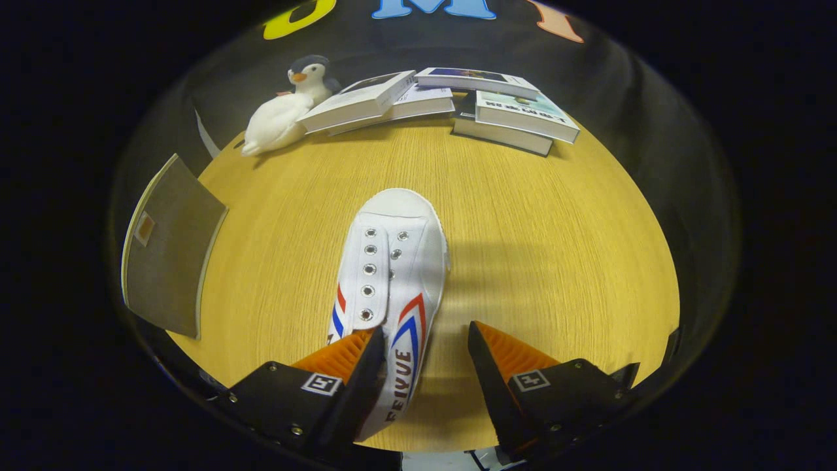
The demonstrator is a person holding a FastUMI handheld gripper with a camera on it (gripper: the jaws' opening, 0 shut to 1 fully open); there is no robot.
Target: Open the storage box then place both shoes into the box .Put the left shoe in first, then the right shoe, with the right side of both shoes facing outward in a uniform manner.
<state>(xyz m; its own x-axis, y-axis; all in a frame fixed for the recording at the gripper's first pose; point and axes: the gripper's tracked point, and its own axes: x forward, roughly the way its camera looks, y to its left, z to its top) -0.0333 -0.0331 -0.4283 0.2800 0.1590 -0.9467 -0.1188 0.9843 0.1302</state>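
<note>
A white canvas shoe (392,261) with red and blue side stripes and empty eyelets lies on the wooden table (536,261), toe pointing away from me. My gripper (425,330) is open at the shoe's heel end. The left finger (340,356) sits over the shoe's opening, and the right finger (507,350) stands off the shoe's striped side with bare table showing in the gap. That striped side wall lies between the two fingers. A grey flat panel (170,248) with a pale rim, possibly part of the storage box, stands tilted at the table's left edge.
Several books (451,101) lie in loose stacks along the far edge of the table. A white plush penguin (284,111) rests beside them at the far left. Bare wood stretches to the right of the shoe.
</note>
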